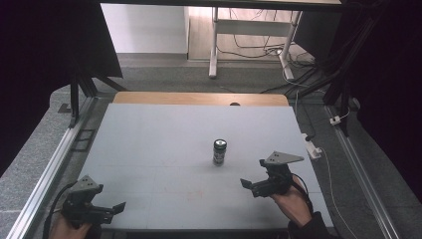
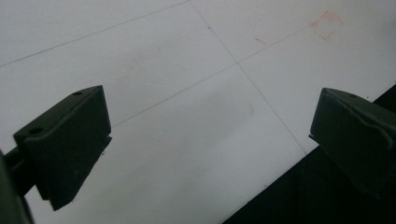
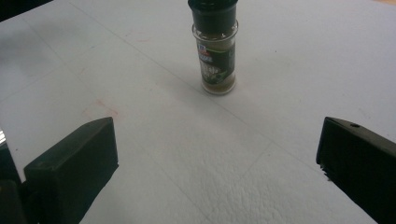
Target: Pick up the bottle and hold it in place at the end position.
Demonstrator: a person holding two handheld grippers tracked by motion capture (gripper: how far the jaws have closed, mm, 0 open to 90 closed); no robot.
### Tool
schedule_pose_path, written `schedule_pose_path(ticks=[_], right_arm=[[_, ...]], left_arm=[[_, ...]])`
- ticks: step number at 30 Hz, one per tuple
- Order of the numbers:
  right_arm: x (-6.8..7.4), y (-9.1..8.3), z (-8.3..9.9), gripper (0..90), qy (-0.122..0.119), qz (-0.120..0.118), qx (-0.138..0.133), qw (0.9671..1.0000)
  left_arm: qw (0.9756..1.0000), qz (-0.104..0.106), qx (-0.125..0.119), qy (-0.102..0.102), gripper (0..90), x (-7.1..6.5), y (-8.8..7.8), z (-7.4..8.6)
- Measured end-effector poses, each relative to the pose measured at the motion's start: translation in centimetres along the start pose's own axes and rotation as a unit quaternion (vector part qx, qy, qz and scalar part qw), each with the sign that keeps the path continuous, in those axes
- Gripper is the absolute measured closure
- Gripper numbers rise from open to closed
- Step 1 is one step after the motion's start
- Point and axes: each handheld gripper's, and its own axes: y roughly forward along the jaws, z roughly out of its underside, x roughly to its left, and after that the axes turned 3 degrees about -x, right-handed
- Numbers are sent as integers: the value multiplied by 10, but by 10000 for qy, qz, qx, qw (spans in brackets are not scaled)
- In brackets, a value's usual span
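Count on the table (image 1: 149, 134): few items.
One spice jar (image 1: 219, 152), upright; two grippers, left gripper (image 1: 112, 209) and right gripper (image 1: 253, 175); one table.

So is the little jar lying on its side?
No, the jar stands upright on the table with its dark cap on top, ahead of the open right gripper.

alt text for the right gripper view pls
A small spice jar with a black cap stands upright on a pale table, ahead of the open right gripper. Its two black jaws rise wide apart at the bottom corners, touching nothing.
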Motion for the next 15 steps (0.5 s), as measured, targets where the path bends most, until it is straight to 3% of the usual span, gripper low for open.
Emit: schedule_pose_path(ticks=[9, 15], right_arm=[[-2, 22, -10, 0, -29, -110, 195, 9997], [-2, 38, -15, 0, -182, -14, 296, 9994]], left_arm=[[10000, -9, -6, -20, 0, 0, 0, 0], [10000, -28, -8, -34, 0, 1, 0, 0]])
